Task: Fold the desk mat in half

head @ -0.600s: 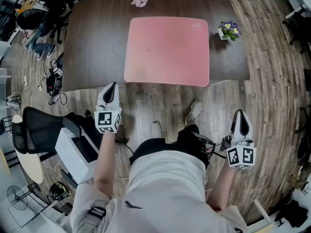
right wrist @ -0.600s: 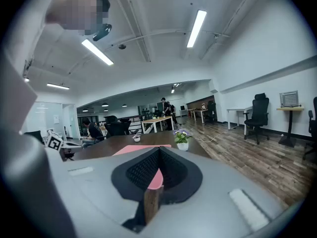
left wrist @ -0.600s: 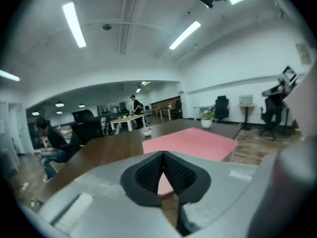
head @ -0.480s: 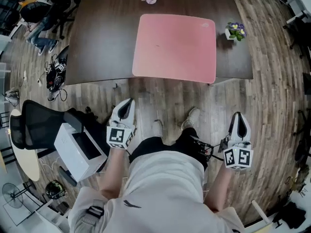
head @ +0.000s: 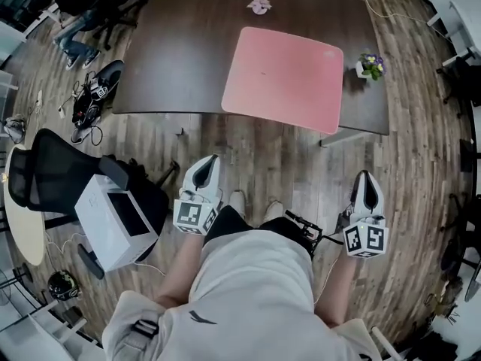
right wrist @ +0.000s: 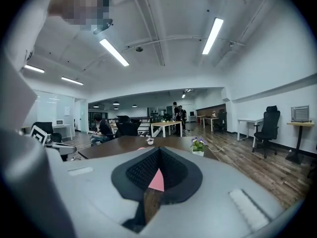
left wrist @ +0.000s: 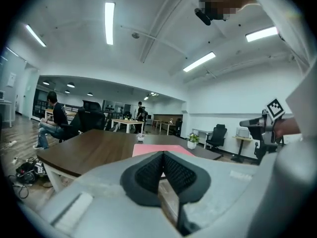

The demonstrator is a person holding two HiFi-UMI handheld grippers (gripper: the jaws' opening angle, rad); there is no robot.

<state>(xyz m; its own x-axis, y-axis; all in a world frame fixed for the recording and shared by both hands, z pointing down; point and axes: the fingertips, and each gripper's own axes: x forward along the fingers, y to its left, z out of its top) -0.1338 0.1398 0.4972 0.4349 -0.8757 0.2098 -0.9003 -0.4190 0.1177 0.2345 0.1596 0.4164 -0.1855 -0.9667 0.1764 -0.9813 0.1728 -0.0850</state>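
The pink desk mat [head: 284, 77] lies flat and unfolded on the dark brown desk [head: 180, 59], toward its right end. I stand on the wooden floor a step back from the desk. My left gripper [head: 210, 159] and right gripper [head: 367, 177] hang at waist height, well short of the desk edge. Both are shut with nothing between the pads. In the left gripper view the shut left gripper [left wrist: 162, 154] points at the mat [left wrist: 144, 151] far ahead. In the right gripper view a sliver of the mat [right wrist: 157, 181] shows below the shut right gripper [right wrist: 158, 150].
A small potted flower [head: 370, 66] stands right of the mat and a pink flower ornament [head: 260, 5] behind it. A black office chair [head: 45, 179] and a white box [head: 113, 220] are at my left. Cables [head: 94, 96] lie on the floor. People sit at far desks.
The desk and mat have slid farther away and up in the head view. My left gripper has dropped back from near the desk edge to my waist. The right gripper has barely moved.
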